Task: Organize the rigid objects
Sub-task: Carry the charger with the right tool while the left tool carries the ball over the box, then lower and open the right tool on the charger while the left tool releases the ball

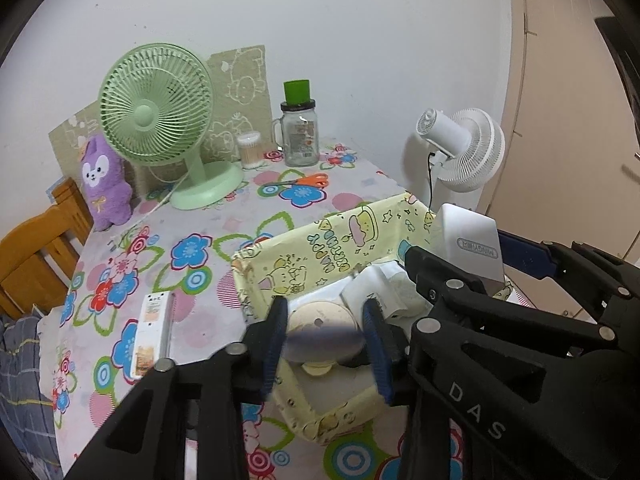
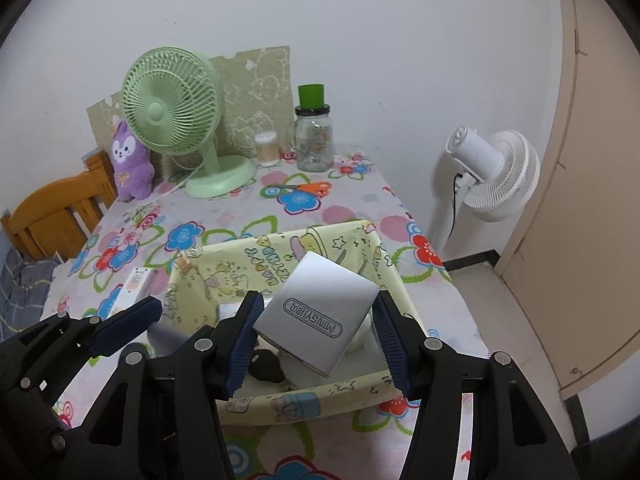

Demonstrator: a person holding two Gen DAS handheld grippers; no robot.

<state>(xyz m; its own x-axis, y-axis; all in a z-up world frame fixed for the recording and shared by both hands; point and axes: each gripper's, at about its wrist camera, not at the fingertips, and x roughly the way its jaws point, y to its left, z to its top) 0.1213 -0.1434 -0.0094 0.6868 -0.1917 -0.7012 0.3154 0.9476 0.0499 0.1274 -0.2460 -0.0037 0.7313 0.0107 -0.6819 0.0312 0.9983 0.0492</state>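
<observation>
white charger (image 2: 316, 312) clamped in right hand-held gripper (image 2: 316, 340), over yellow bin (image 2: 280, 404) (left hand-held gripper (image 1: 326, 340) clenched)

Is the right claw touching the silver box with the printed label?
Touching. In the right wrist view, both blue pads of the right claw press on the sides of the silver box, holding it above the yellow basket.

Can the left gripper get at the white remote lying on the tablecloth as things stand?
Probably not yet: the left gripper is shut on a blurred disc over the yellow bin. The white remote itself lies uncovered beside it.
</observation>
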